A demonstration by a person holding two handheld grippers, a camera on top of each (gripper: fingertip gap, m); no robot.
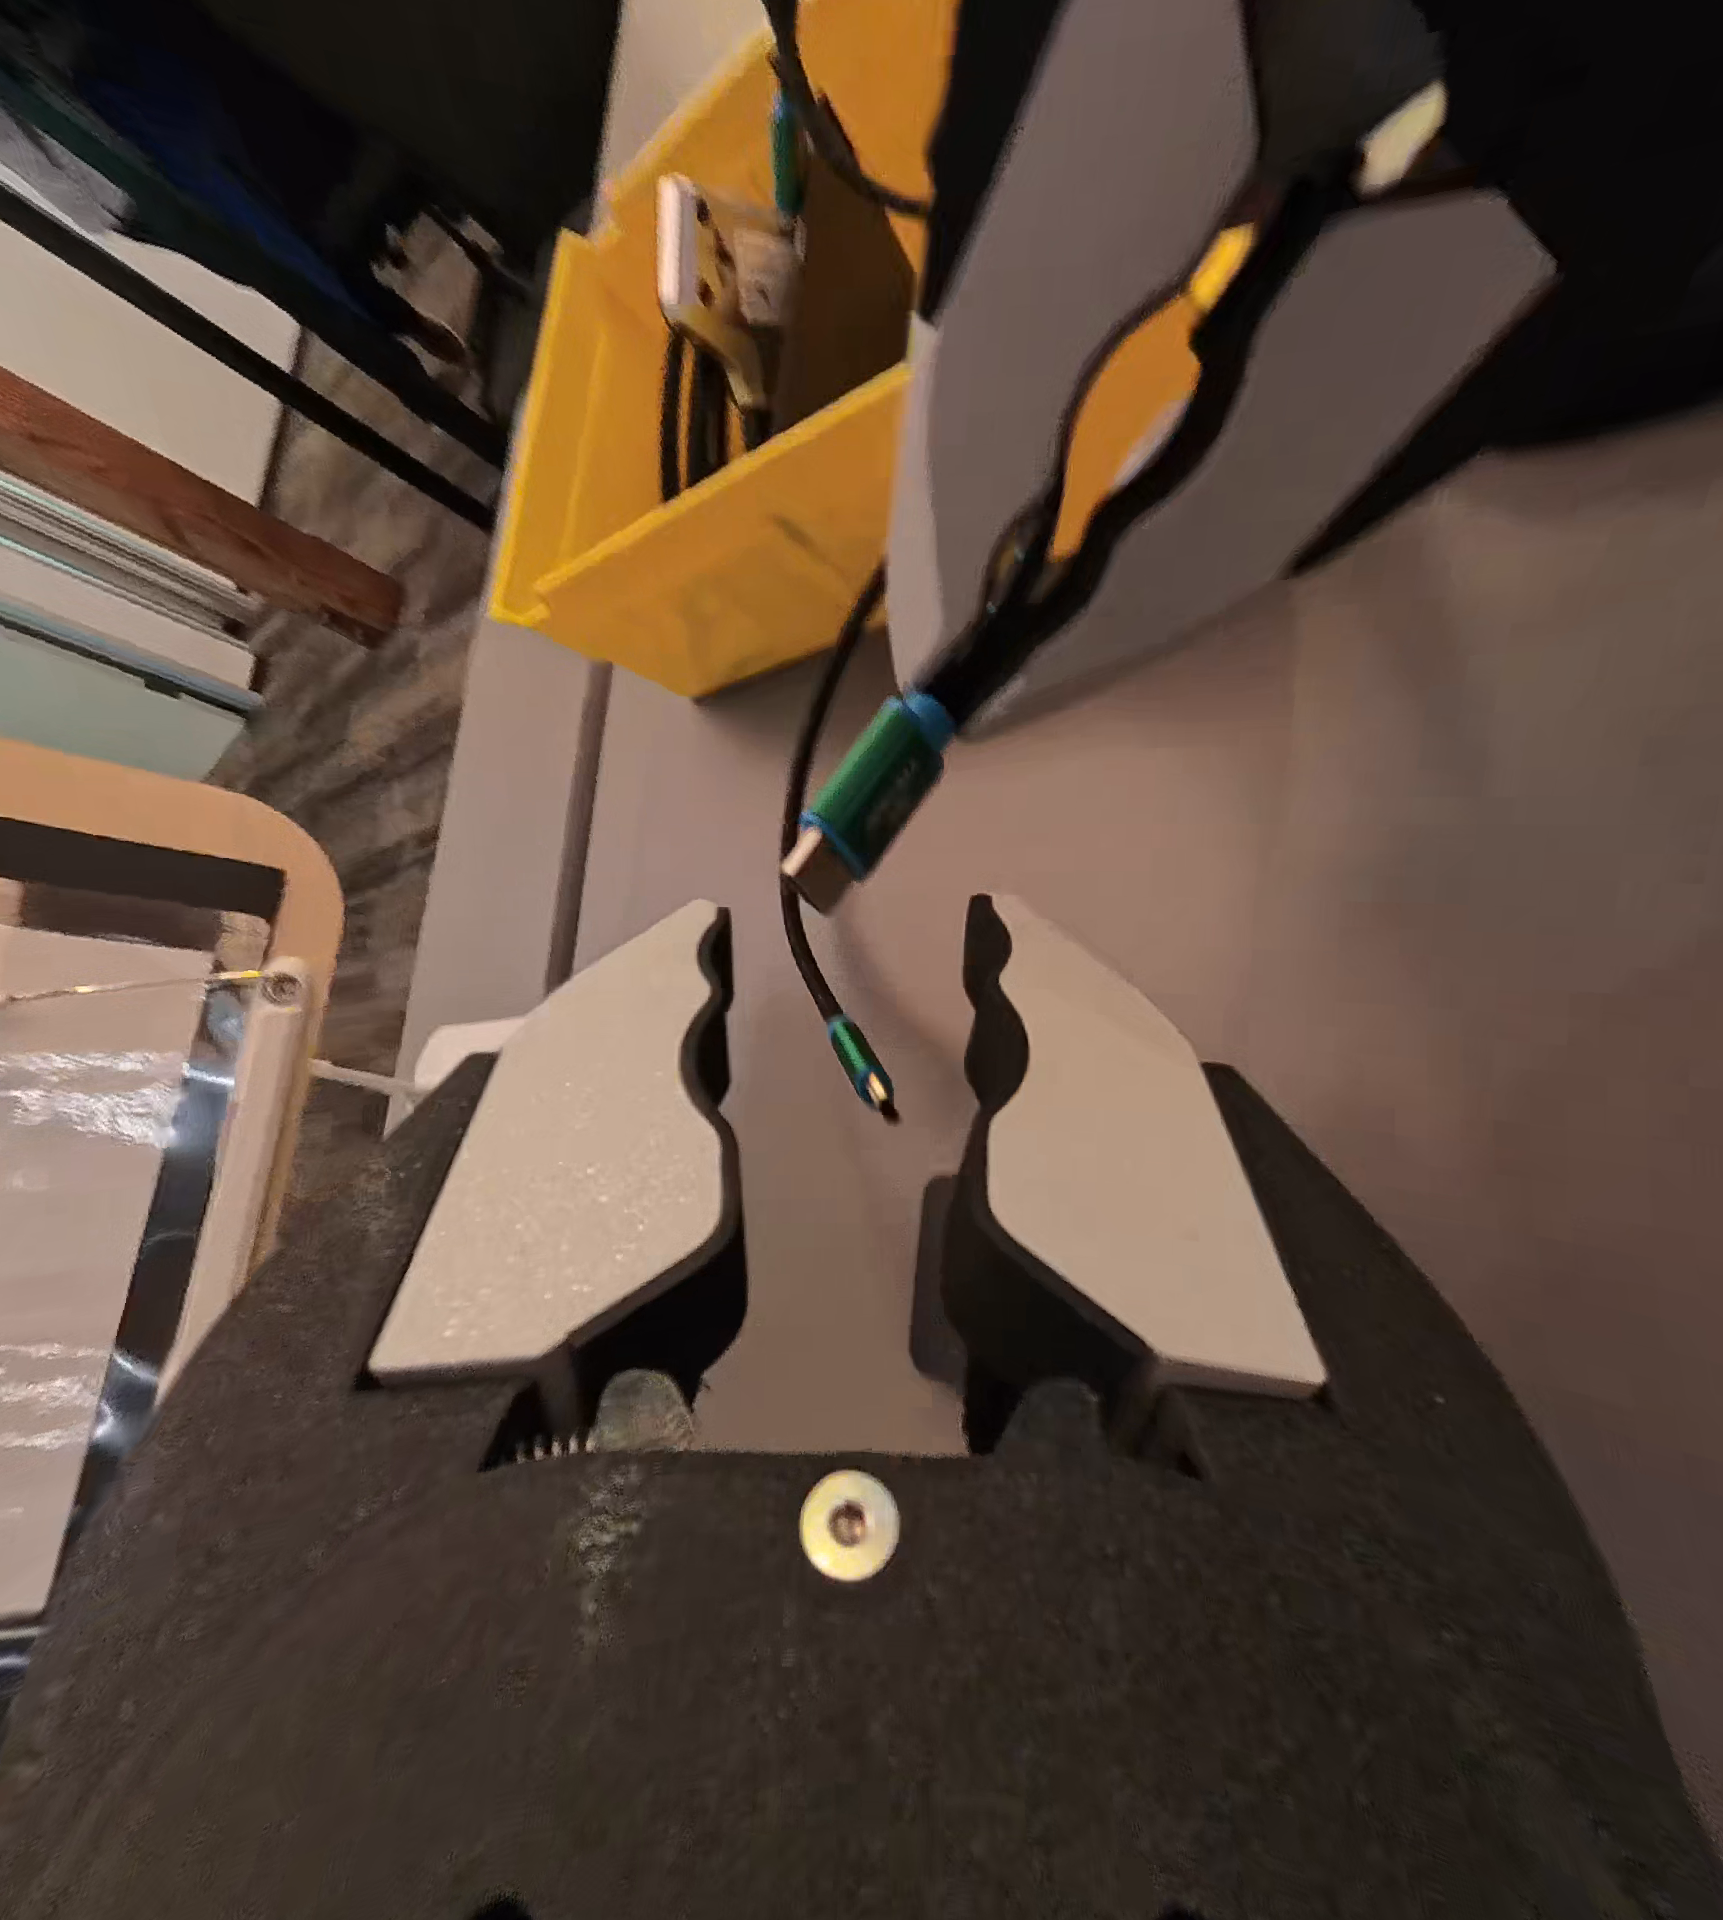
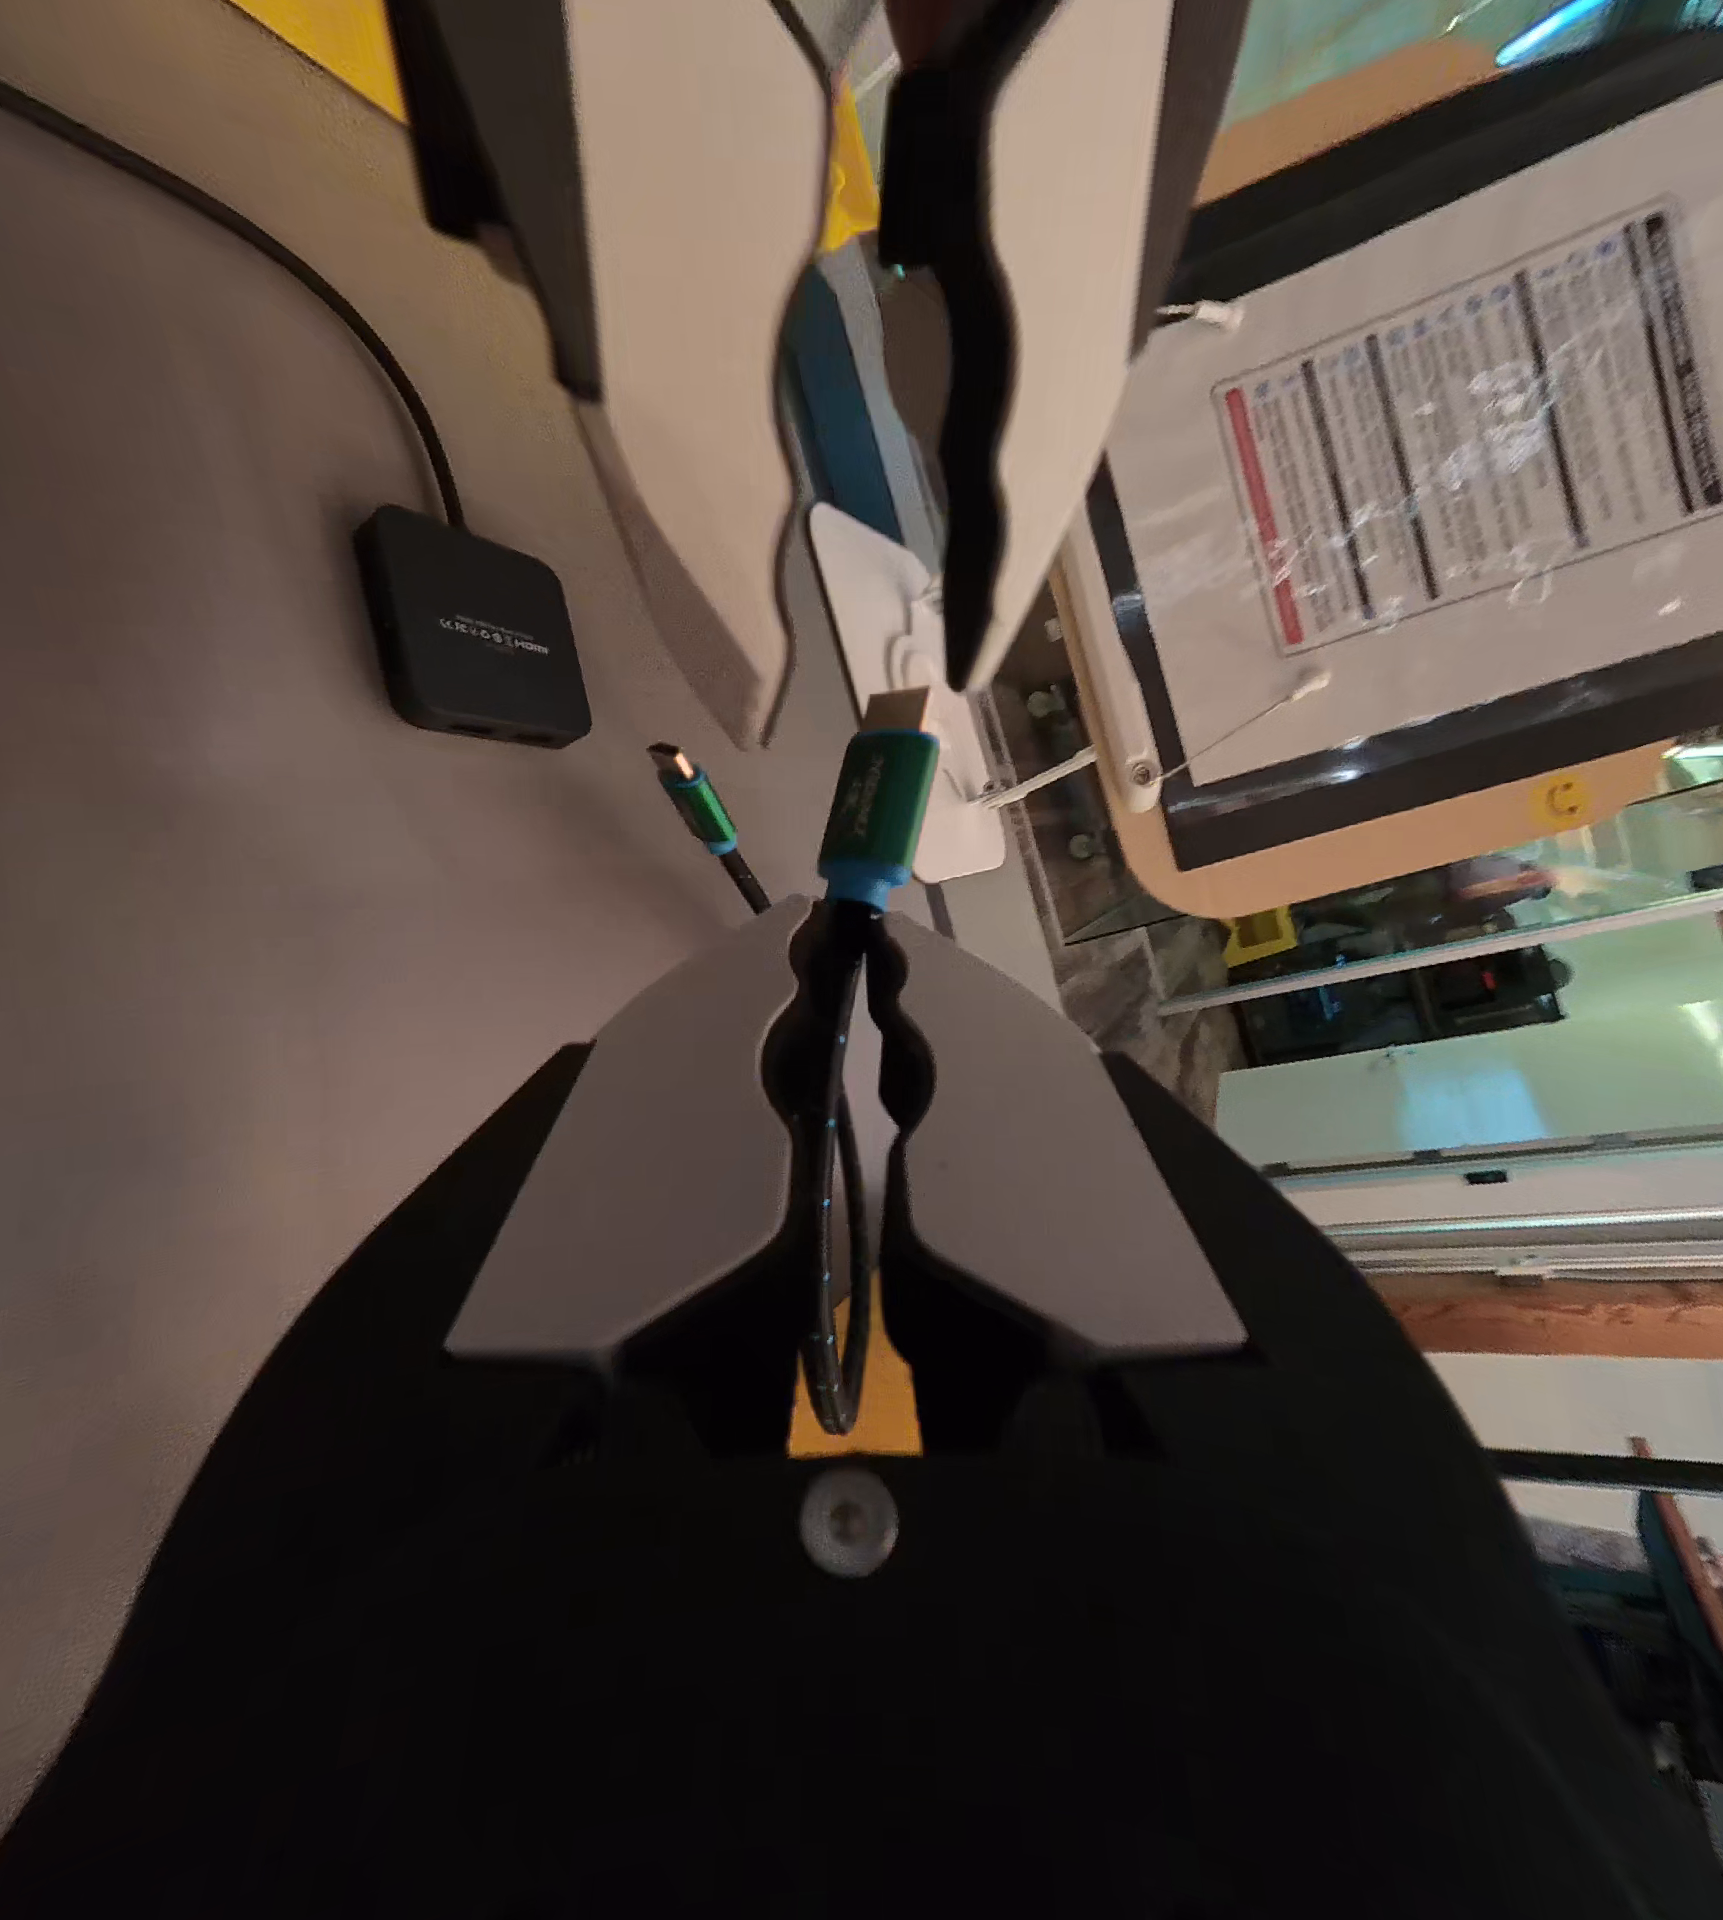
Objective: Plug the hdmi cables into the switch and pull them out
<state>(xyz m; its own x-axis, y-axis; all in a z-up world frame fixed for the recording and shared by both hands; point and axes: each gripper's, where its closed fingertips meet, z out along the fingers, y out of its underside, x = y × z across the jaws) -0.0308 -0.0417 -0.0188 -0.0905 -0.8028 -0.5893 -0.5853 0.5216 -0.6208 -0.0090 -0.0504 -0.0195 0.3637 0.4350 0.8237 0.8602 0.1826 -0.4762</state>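
My right gripper (image 2: pixel 852 920) is shut on a black braided cable (image 2: pixel 836 1195), just behind its green and blue HDMI plug (image 2: pixel 878 800). The plug sticks out past the fingertips, above the grey table (image 2: pixel 161 935). My left gripper (image 1: pixel 852 909) is open and empty, facing that plug (image 1: pixel 872 800) a short way off. The right gripper (image 1: pixel 945 696) shows at the upper right of the left wrist view. A small green plug (image 1: pixel 862 1060) on the cable's other end lies between my left fingers. The black switch box (image 2: pixel 472 623) lies flat on the table to the left, with two ports facing me.
A yellow bin (image 1: pixel 711 499) holding more cables and a white adapter stands on the table behind the right gripper. The switch's own black lead (image 2: pixel 358 322) curves across the table. A white flat pad (image 2: pixel 940 790) lies at the table edge; beyond it is a framed panel (image 2: pixel 1459 436). Both grippers' tips are close together, under 4 cm apart.
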